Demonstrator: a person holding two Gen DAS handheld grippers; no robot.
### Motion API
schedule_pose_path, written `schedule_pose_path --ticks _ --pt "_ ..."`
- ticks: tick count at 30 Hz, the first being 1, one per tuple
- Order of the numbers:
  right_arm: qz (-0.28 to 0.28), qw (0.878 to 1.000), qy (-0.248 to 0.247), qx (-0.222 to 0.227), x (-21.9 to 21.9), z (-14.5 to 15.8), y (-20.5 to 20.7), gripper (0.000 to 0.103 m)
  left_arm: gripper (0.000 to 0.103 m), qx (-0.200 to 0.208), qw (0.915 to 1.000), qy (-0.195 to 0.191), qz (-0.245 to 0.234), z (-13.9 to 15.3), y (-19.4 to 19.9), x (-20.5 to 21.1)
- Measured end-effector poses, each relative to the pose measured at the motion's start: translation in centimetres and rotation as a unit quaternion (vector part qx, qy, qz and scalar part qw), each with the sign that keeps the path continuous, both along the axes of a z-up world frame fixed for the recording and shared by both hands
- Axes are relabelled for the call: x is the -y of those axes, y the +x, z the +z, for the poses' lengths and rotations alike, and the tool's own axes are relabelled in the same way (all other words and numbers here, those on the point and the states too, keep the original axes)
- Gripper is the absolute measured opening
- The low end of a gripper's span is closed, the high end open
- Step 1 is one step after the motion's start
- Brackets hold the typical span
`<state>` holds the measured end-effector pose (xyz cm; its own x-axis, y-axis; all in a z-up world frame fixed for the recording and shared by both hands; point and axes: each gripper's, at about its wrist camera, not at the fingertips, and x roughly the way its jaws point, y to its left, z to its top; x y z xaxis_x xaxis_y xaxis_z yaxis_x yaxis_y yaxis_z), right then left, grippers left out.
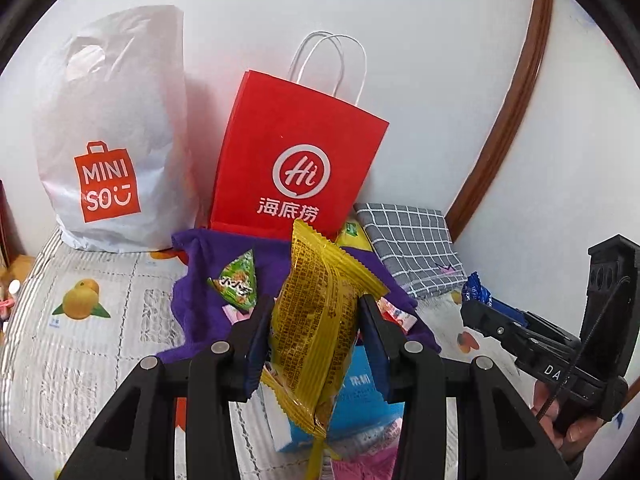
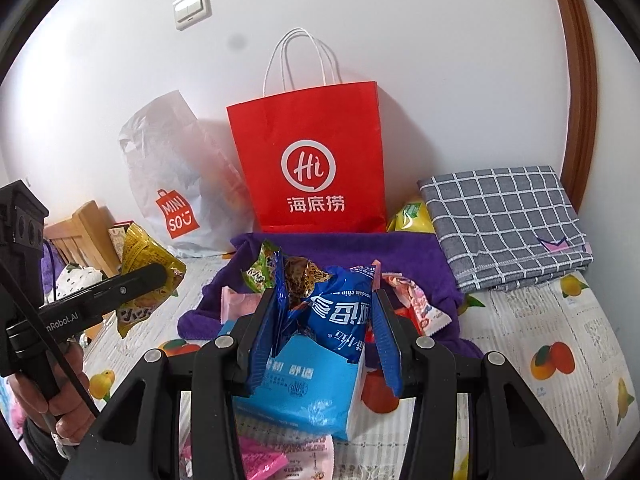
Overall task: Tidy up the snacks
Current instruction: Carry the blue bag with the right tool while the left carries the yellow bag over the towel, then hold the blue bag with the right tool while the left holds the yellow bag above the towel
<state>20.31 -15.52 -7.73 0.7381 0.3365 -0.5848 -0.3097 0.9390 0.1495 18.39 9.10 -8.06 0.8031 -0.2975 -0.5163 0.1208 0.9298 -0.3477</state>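
Left gripper (image 1: 316, 316) clamped on yellow packet (image 1: 320, 312), right gripper (image 2: 326, 312) clamped on blue packet (image 2: 340, 312); red bag (image 2: 316, 160) straight ahead, far, mouth upward, nearer the right.

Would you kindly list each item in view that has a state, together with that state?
Left gripper: shut on the yellow snack packet, lifted.
Right gripper: shut on the blue cookie packet, torn open at the top.
Red paper bag: upright against the wall, handles up.
White plastic bag: standing, filled.
Checked cloth: folded, lying flat.
Purple towel: spread out, rumpled.
Light blue box: lying on the bed.
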Motion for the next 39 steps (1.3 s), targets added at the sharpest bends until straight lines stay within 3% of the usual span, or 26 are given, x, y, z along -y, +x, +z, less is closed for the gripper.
schedule_pose_path --ticks 12,21,28,39 --pt "0.008 1.0 0.011 -0.002 -1.2 0.8 3.1 0.046 0.041 -0.008 0.9997 0.0 0.021 -1.5 1.1 -1.7" --pt "0.018 1.0 0.014 0.0 -1.8 1.2 4.1 0.046 0.041 -0.011 0.9997 -0.003 0.022 -0.9 1.6 -1.8" --pt "0.021 0.999 0.033 -0.009 -1.3 -0.1 5.2 0.046 0.041 -0.011 0.9997 -0.002 0.021 -0.5 2.6 -1.5" --pt "0.009 0.999 0.036 -0.022 0.1 -3.3 6.1 0.046 0.041 -0.027 0.9995 0.004 0.012 -3.1 3.4 -1.2"
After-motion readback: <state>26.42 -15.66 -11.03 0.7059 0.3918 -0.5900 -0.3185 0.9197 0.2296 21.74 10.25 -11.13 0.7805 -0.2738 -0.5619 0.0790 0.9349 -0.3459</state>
